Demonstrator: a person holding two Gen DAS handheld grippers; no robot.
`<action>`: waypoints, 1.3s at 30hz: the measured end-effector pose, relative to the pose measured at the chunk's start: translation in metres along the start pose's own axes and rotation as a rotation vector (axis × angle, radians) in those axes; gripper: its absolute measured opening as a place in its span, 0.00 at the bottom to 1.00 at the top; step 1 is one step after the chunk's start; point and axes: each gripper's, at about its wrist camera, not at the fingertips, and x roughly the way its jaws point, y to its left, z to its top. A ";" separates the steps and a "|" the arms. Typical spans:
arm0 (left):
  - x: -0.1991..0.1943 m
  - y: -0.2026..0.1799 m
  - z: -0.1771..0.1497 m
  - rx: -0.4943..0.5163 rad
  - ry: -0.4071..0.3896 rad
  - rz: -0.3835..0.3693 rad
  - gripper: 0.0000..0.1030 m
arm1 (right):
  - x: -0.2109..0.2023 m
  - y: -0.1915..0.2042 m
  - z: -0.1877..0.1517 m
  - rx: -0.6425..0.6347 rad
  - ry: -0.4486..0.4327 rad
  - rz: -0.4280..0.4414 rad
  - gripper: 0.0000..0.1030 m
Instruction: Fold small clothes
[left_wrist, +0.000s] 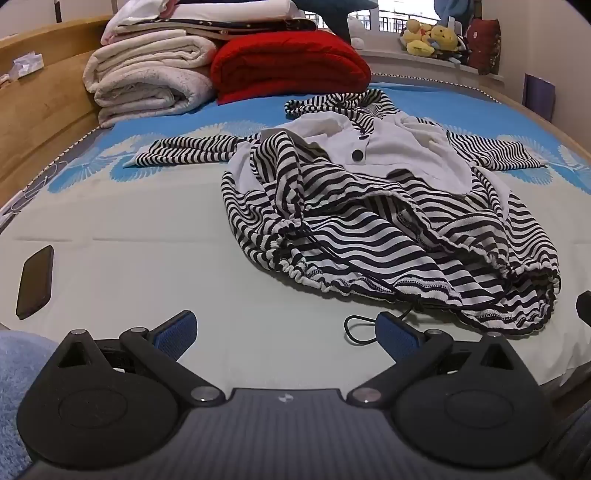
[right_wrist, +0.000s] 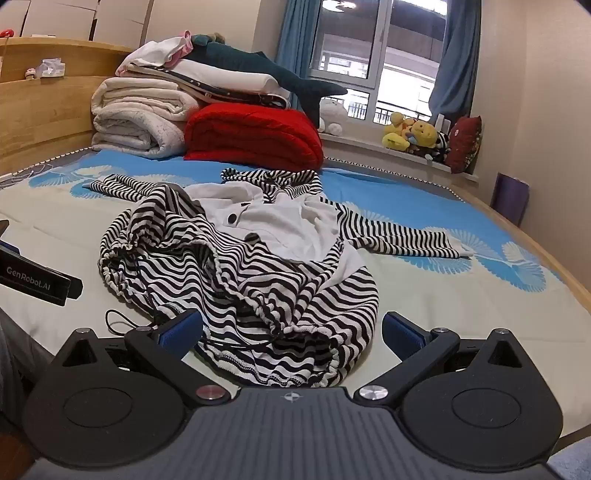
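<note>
A black-and-white striped hooded garment (left_wrist: 369, 221) with a white lining lies crumpled on the bed, sleeves spread to both sides; it also shows in the right wrist view (right_wrist: 240, 266). Its black drawstring (left_wrist: 354, 328) loops onto the sheet near the hem. My left gripper (left_wrist: 288, 336) is open and empty, low over the sheet just short of the hem and left of the garment. My right gripper (right_wrist: 291, 332) is open, its fingers either side of the gathered hem, not closed on it. The left gripper's body (right_wrist: 40, 280) shows at the left of the right wrist view.
The bed (left_wrist: 147, 258) has a pale and blue patterned sheet. Folded white blankets (left_wrist: 147, 77) and a red quilt (left_wrist: 291, 66) are stacked at the headboard. A dark phone (left_wrist: 35, 282) lies at the left. Plush toys (right_wrist: 417, 136) sit on the windowsill.
</note>
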 end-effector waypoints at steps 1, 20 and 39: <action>0.000 0.000 0.000 0.000 0.002 -0.001 1.00 | 0.000 0.000 0.000 0.000 -0.003 0.000 0.99; 0.001 0.001 0.001 0.001 0.002 -0.002 1.00 | 0.002 0.003 0.000 -0.024 0.007 0.002 0.99; 0.002 0.001 0.002 -0.002 0.003 -0.003 1.00 | 0.004 0.004 -0.001 -0.024 0.012 0.002 0.99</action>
